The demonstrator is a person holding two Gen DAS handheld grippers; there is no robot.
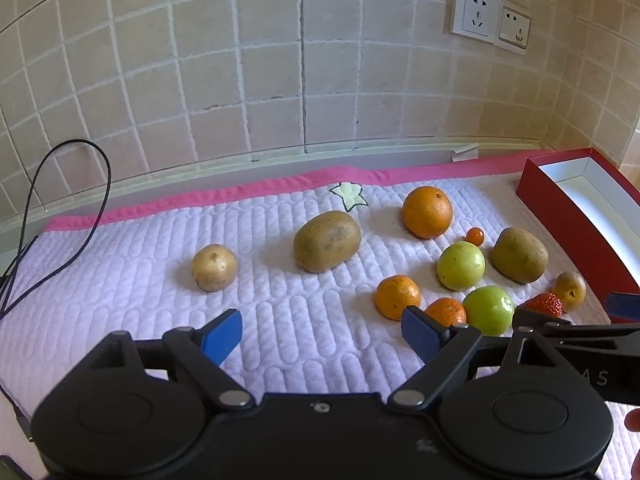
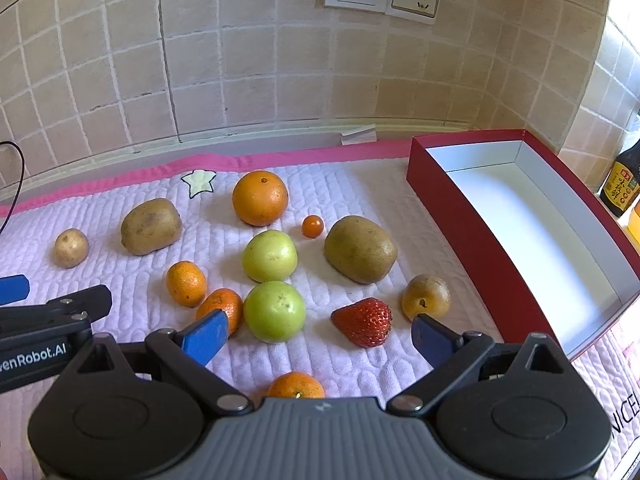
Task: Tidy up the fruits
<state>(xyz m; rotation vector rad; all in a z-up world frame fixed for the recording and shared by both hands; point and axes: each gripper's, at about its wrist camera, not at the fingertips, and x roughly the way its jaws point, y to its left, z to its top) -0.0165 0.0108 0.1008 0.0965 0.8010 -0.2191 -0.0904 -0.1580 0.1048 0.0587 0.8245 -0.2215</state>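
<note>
The right gripper (image 2: 318, 334) hangs with jaws spread wide and empty over the near edge of the fruit cluster on a quilted mat (image 2: 360, 200). Just beyond its blue fingertips (image 2: 206, 334) lie a green apple (image 2: 274, 311) and a red strawberry (image 2: 365, 322); a mandarin (image 2: 296, 386) sits between the jaws, close to the gripper body. Further off are a second apple (image 2: 269, 255), two more mandarins (image 2: 186, 283) (image 2: 221, 307), a big orange (image 2: 260, 198), a tiny cherry tomato (image 2: 313, 226), brown kiwis (image 2: 360, 249) (image 2: 151, 226) and two small brownish fruits (image 2: 426, 296) (image 2: 71, 247). A red box (image 2: 472, 240) with an empty white inside stands along the right of the mat, just beside the fruit.

The left gripper (image 1: 326, 334) is also released, holding nothing, over bare mat to the left; the cluster lies to its far right, a mandarin (image 1: 445, 311) touching the edge of its right fingertip in view
</note>
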